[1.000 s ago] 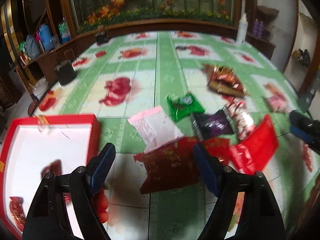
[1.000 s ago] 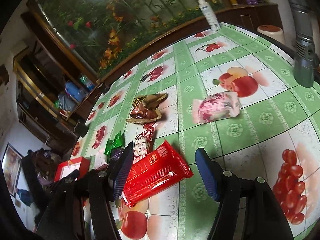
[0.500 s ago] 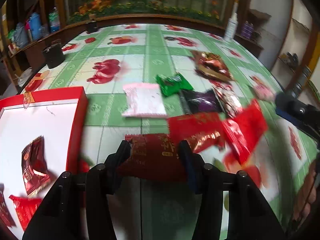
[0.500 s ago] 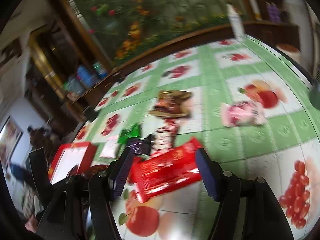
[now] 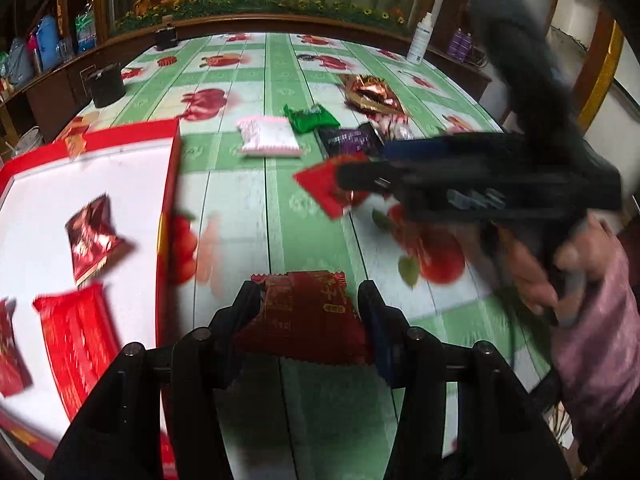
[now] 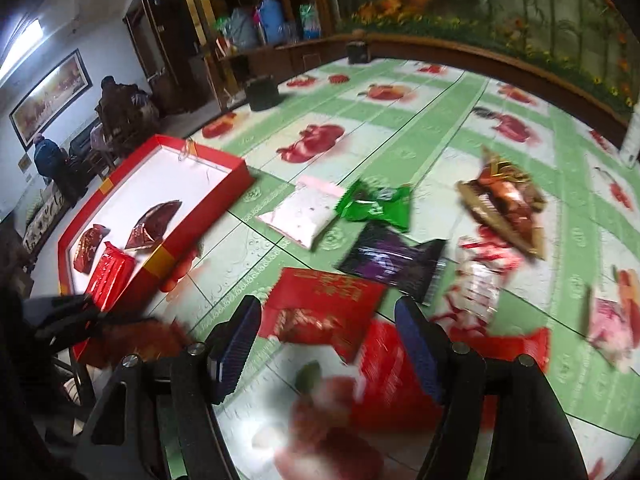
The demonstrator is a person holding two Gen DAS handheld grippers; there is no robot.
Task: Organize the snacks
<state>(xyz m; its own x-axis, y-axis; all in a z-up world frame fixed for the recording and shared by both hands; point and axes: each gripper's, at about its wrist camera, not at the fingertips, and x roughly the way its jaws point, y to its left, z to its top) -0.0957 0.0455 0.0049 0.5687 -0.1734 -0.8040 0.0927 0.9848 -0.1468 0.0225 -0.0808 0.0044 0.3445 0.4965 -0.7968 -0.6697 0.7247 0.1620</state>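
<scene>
Left wrist view: the left gripper (image 5: 310, 312) pinches a dark red snack packet (image 5: 304, 316) between its 2 fingers, lifted above the tabletop (image 5: 256, 208) just right of the red box (image 5: 170, 184). The box has a white floor and holds a shiny maroon packet (image 5: 92, 236), a bright red packet (image 5: 76, 340) and another packet cut off at the left edge. Further back on the green, fruit-printed cloth lie a white-and-pink packet (image 5: 268, 142), a green packet (image 5: 312, 118), a dark purple packet (image 5: 350, 140) and a gold-and-red wrapper (image 5: 372, 94). The right gripper (image 5: 344, 178) reaches in from the right, held by a hand (image 5: 536, 264) in a pink sleeve, with a red packet (image 5: 326, 188) at its tip; blur hides whether it grips it. A black cup (image 5: 106, 86) and a white bottle (image 5: 420, 40) stand near the far edges.

Right wrist view: the right gripper (image 6: 328, 340) has its fingers spread apart, low over a red packet with gold print (image 6: 320, 312), which lies between them on the tabletop (image 6: 440, 128). A second, blurred red packet (image 6: 392, 376) lies beneath the right finger. Ahead sit the purple packet (image 6: 384, 260), green packet (image 6: 376, 208), white packet (image 6: 304, 210), gold wrapper (image 6: 504, 204), a clear red-and-white packet (image 6: 480, 280) and a pink packet (image 6: 612, 328) at far right. The red box (image 6: 236, 172) lies to the left with 3 packets inside.
</scene>
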